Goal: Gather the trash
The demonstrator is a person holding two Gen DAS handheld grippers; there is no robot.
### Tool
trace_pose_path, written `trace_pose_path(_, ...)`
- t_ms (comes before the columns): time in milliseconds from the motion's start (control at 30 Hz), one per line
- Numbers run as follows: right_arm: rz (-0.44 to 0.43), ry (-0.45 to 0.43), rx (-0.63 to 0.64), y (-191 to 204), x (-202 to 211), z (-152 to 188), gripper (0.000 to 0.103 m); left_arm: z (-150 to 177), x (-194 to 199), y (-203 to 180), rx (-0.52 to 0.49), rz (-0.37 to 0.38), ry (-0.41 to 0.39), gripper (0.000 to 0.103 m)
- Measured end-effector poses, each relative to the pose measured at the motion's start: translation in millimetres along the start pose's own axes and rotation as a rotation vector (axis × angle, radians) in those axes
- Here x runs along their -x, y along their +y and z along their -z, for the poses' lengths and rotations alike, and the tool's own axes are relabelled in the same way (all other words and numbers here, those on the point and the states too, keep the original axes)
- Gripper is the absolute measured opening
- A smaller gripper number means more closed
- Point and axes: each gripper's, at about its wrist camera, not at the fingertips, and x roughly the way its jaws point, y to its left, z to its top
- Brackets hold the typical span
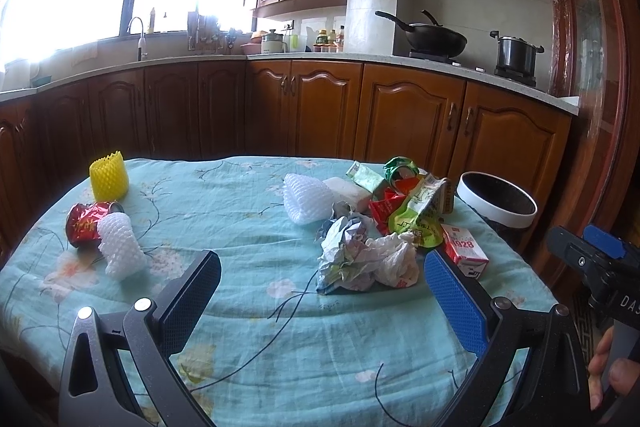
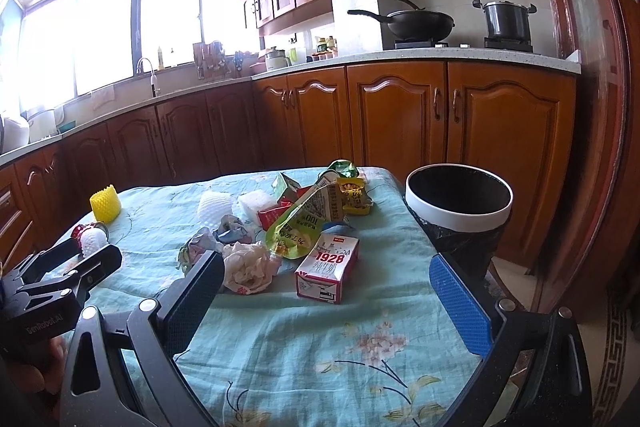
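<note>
Trash lies on a table with a teal floral cloth (image 1: 260,327). A pile sits at the right: crumpled paper (image 1: 360,255) (image 2: 246,267), a white-red "1928" carton (image 1: 466,251) (image 2: 328,267), green and red wrappers (image 1: 416,207) (image 2: 304,223) and white foam nets (image 1: 306,197). At the left are a yellow foam net (image 1: 109,177), a red can (image 1: 86,223) and a white foam net (image 1: 120,247). A black bin with a white rim (image 1: 496,205) (image 2: 458,207) stands beside the table's right edge. My left gripper (image 1: 320,291) and right gripper (image 2: 324,291) are both open and empty above the near cloth.
Wooden kitchen cabinets and a counter (image 1: 360,61) run behind the table, with a wok (image 1: 428,37) and a pot (image 1: 516,55) on the stove. The right gripper shows at the right in the left wrist view (image 1: 592,259). The left gripper shows at the left in the right wrist view (image 2: 76,271).
</note>
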Motion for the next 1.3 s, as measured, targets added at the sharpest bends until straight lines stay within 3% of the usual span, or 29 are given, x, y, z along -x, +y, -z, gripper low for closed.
trace_pose_path(433,-0.017,0.077,-0.036,-7,-30,-3,0.103,-11,-33,-2,-0.007,0.009,0.065,0.102)
trace_pose_path(700,-0.013,0.158,-0.062,-13,-59,0,0.102,-20,-70,3,0.018,0.021,0.157,0.100)
trace_pose_path(967,-0.020,0.282,-0.098,-21,-107,1,0.090,-35,-113,6,0.034,0.033,0.244,0.091)
trace_pose_path(1067,-0.029,0.328,-0.112,-21,-126,3,0.085,-37,-130,7,0.036,0.036,0.275,0.083)
trace_pose_path(1267,-0.024,0.410,-0.102,-19,-157,10,0.078,-35,-157,6,0.015,0.071,0.352,0.056)
trace_pose_path(1300,-0.030,0.426,-0.108,-20,-160,13,0.076,-34,-160,6,0.013,0.081,0.360,0.047)
